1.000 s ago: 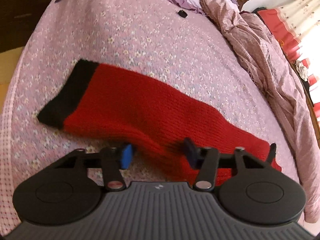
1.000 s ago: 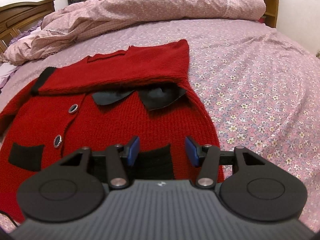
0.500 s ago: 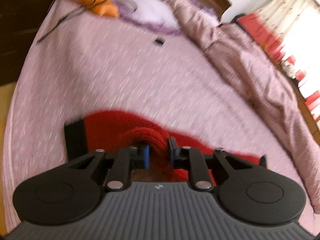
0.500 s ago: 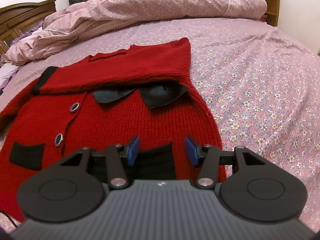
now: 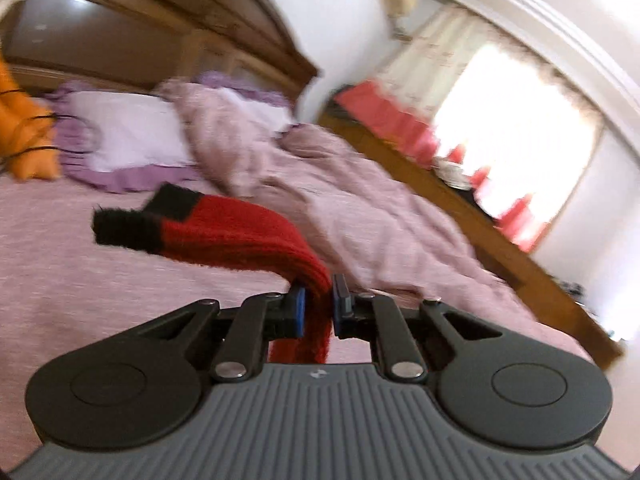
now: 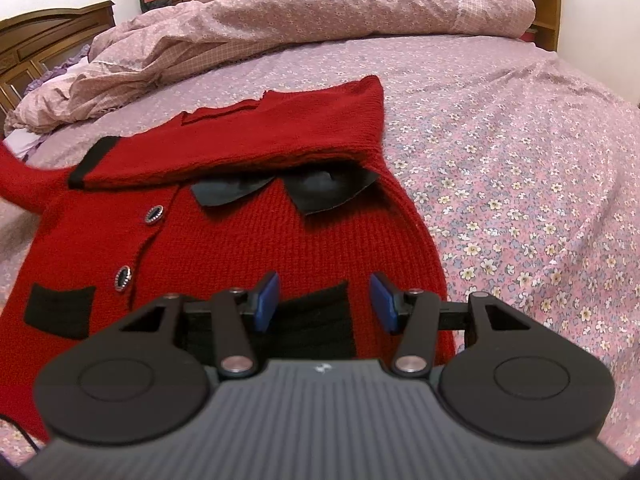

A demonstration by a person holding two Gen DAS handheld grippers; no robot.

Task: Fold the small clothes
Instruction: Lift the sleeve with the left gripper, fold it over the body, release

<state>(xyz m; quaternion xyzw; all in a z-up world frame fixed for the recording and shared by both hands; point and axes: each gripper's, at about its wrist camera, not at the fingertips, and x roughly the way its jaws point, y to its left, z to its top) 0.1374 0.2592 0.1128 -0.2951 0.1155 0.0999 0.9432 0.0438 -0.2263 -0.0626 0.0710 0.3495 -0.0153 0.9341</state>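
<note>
Between your left fingers: the left gripper (image 5: 317, 309) is clamped on the red sleeve (image 5: 240, 236), which arches up and away to the left of it, black cuff (image 5: 132, 226) hanging clear of the bed (image 5: 100, 288).
Your right gripper (image 6: 324, 300): jaws apart, nothing between them, poised over the hem.
Red cardigan (image 6: 248, 232): flat on the floral bed sheet just ahead of your right gripper, other sleeve folded across its chest.
Rumpled duvet (image 6: 280, 20): beyond the cardigan.

bed (image 6: 520, 160): floral pink sheet | quilt (image 6: 320, 12): bunched along far side | headboard (image 5: 168, 12): dark wood | pillow (image 5: 120, 128): purple frill | window (image 5: 516, 108): bright, curtained | walls: white
</note>
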